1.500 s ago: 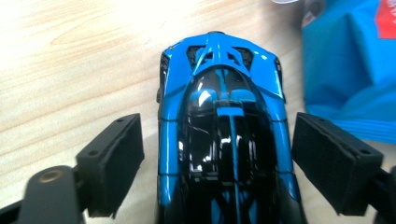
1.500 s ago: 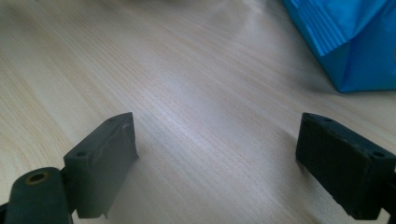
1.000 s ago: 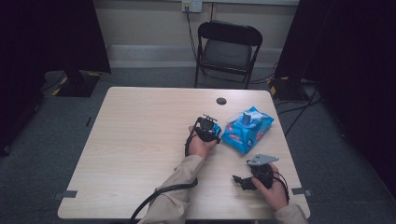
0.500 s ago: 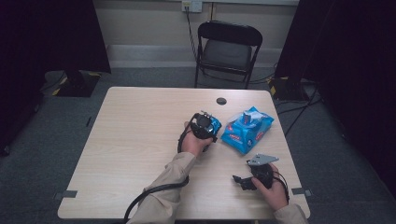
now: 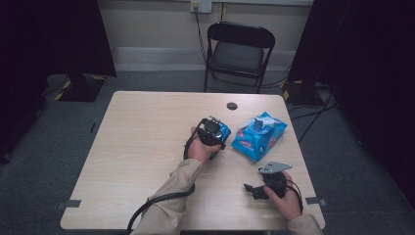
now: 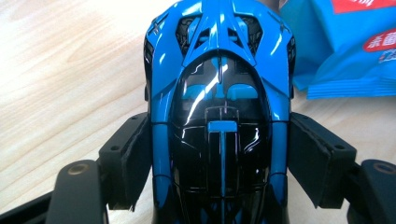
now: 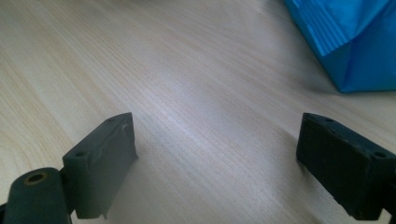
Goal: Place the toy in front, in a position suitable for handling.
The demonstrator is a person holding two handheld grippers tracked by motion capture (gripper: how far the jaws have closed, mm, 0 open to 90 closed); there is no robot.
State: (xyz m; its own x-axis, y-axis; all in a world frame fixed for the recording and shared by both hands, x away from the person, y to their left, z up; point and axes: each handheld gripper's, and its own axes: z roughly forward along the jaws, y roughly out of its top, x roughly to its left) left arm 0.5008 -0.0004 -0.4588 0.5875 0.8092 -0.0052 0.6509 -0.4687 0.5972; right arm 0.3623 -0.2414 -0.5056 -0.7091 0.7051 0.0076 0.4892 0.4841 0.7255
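Observation:
A glossy blue and black toy car [image 6: 219, 93] sits nose-away between the pads of my left gripper [image 6: 219, 154], which press on both its sides. In the high view the left gripper [image 5: 214, 133] holds the car [image 5: 223, 131] near the table's middle, just left of a blue snack bag [image 5: 259, 136]. The bag's edge [image 6: 345, 42] lies right behind the car. My right gripper [image 5: 252, 190] rests near the front right of the table, pointing left. Its jaws stand wide apart [image 7: 219, 140] over bare wood, with a corner of the bag [image 7: 350, 37] ahead on the right.
The light wooden table [image 5: 137, 147] has bare room across its left half. A small black round disc [image 5: 232, 105] lies near the far edge. A black folding chair [image 5: 240, 54] stands beyond the table. Cables trail from both grippers toward the front edge.
The left hand with the car has edged slightly toward the table's far side. The right hand has kept still.

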